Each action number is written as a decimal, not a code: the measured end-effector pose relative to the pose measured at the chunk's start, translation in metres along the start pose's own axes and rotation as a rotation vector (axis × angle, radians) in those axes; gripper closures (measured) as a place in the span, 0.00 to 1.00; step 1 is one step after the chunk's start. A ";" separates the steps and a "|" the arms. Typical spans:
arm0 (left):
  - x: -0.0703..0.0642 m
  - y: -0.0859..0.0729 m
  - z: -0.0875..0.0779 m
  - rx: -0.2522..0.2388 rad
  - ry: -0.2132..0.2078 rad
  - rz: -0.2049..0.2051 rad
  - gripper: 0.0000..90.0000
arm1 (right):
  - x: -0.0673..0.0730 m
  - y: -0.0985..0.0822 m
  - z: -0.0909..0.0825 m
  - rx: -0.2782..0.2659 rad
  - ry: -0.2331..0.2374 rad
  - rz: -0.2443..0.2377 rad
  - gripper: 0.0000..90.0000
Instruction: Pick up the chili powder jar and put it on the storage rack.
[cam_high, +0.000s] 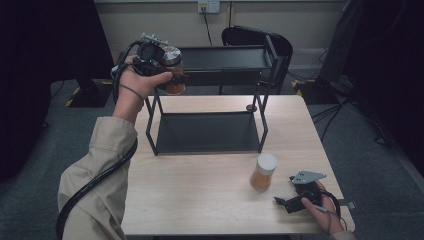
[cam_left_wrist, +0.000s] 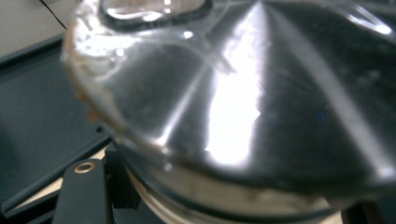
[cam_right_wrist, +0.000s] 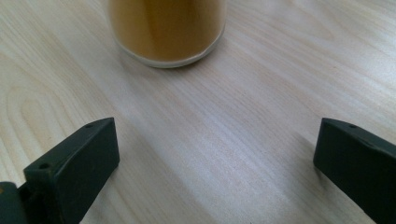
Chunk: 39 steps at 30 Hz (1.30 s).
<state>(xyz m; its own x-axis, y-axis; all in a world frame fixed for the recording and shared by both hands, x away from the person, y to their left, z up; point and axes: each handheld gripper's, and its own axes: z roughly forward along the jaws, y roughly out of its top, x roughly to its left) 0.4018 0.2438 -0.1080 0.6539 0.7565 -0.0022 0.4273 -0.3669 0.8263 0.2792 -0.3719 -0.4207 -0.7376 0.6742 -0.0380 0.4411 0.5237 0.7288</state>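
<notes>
My left gripper is held up in the air at the left end of the black rack's top shelf. It is shut on a jar with a shiny metal lid and brown contents. That lid looms close in the left gripper view, with the dark shelf behind it. A second jar with a white lid and orange-brown contents stands on the wooden table, front right. My right gripper rests low just right of it, open, pointing at that jar, with bare table between its jaws.
The two-tier black rack stands at the back middle of the table, both shelves bare. A small dark round thing lies by its right rear leg. A black chair is behind the rack. Dark curtains flank the table.
</notes>
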 end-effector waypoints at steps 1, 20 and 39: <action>0.001 0.002 0.000 0.004 -0.003 -0.004 0.34 | 0.000 0.000 0.000 0.000 0.000 0.000 0.00; 0.017 0.037 0.013 -0.006 0.040 -0.034 0.34 | 0.000 0.000 0.000 0.000 0.000 0.001 0.00; 0.037 0.059 0.054 0.030 0.097 -0.075 0.34 | 0.000 0.000 0.000 0.001 0.000 0.003 0.00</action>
<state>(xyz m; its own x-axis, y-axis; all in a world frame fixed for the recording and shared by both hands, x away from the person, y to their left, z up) 0.4849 0.2210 -0.0897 0.5565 0.8308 -0.0077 0.4920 -0.3221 0.8088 0.2792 -0.3718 -0.4206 -0.7366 0.6753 -0.0360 0.4434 0.5225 0.7283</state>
